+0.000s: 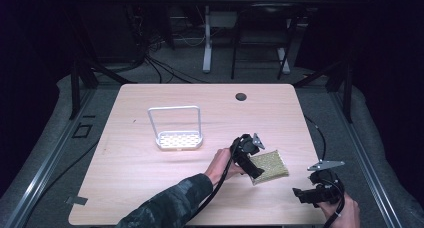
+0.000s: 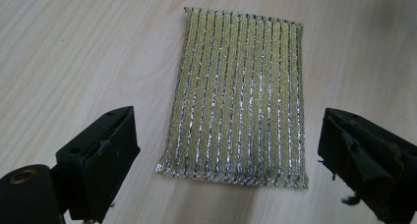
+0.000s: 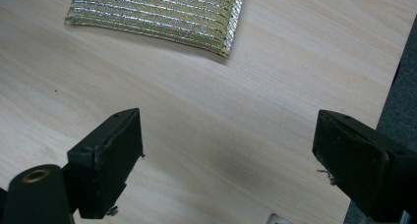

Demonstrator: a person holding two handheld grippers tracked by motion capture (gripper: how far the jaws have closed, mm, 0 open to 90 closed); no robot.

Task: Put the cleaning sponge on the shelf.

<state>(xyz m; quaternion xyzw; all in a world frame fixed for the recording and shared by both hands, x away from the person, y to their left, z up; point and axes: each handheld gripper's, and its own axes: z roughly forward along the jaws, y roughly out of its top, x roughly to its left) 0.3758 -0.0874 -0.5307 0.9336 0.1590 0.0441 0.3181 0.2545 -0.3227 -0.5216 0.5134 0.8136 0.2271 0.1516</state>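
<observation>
A gold-and-silver scouring pad (image 2: pixel 238 94) lies flat on the wooden table (image 1: pixel 150 188), to the right of a white wire-handled sponge holder (image 1: pixel 177 130). The left gripper (image 2: pixel 226 155) hangs just over the pad's near edge, jaws spread wide on either side and grasping nothing. The right gripper (image 3: pixel 228 160) waits beside the pad, also released. This looks like the approach to a pick-up; next the left should lower and close across the pad's width

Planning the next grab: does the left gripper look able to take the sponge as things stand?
Probably yes. The left gripper is open, its jaws standing wider than the sponge, which lies flat on the table with nothing between.
</observation>
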